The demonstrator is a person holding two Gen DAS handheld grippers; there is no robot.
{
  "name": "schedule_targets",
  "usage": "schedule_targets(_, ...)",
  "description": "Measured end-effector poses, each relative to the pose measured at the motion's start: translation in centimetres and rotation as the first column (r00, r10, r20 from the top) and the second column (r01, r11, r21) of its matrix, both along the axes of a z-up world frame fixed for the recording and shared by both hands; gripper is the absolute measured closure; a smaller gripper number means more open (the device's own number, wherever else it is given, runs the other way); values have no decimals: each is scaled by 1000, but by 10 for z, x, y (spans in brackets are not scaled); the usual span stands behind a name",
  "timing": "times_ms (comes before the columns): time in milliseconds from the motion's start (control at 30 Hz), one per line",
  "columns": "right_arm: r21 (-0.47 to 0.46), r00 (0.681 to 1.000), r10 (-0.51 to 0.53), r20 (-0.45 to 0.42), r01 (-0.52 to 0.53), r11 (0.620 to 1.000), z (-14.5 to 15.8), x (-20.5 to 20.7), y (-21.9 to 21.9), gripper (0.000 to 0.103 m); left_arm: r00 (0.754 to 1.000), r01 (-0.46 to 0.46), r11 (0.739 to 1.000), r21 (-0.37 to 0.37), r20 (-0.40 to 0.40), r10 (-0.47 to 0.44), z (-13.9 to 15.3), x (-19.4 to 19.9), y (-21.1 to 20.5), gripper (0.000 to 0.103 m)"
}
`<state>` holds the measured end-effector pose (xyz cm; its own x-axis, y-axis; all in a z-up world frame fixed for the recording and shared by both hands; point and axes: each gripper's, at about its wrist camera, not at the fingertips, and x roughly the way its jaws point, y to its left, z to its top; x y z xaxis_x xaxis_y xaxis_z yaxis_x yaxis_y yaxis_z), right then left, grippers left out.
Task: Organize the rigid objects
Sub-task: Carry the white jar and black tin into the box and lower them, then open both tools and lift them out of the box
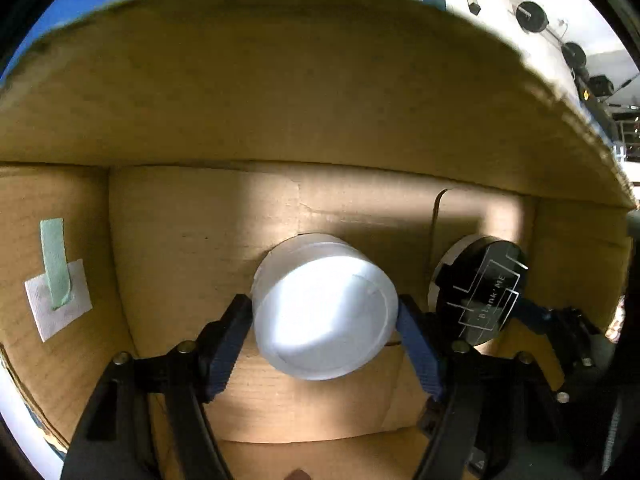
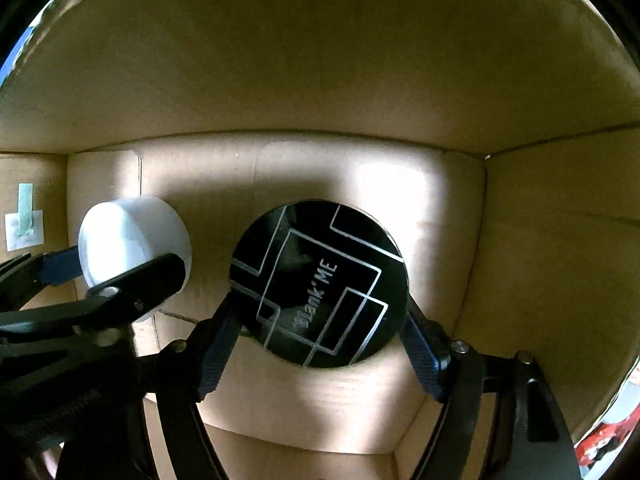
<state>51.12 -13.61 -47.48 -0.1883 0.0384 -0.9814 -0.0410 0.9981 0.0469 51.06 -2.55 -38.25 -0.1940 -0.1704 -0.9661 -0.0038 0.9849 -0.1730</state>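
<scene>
Both grippers reach down into a cardboard box (image 1: 280, 80). A round white jar (image 1: 326, 308) rests on the box floor between the fingers of my left gripper (image 1: 324, 312). Its blue pads (image 1: 416, 344) stand right at the jar's sides, barely apart from it, so the gripper is open. To the right a black round compact (image 2: 320, 284) with silver lines and lettering lies on the floor between the fingers of my right gripper (image 2: 320, 312). That gripper is open too, its pads (image 2: 420, 344) close beside the rim. The white jar (image 2: 132, 240) and black compact (image 1: 484, 288) lie side by side, a small gap apart.
The box's brown walls (image 2: 320, 60) rise close on all sides. A white paper patch with green tape (image 1: 56, 284) sticks to the left wall. Beyond the rim are a blue surface (image 1: 60, 12) and dark round equipment (image 1: 532, 16) on a white background.
</scene>
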Motion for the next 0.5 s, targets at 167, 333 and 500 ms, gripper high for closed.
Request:
schedule_targets(167, -2, 1000, -3, -7, 3, 1000, 0, -5, 5, 19, 1000, 6, 1000, 14, 25, -6, 16, -8, 1, 26)
schedule_targets(333, 31, 1000, -12, 4, 12, 999, 11, -19, 10, 0, 998, 30, 998, 50, 50, -32, 32, -26, -1, 15)
schedule_targets(500, -6, 999, -14, 51, 14, 1000, 28, -38, 16, 0, 994, 9, 997, 74, 109, -17, 51, -47, 3, 10)
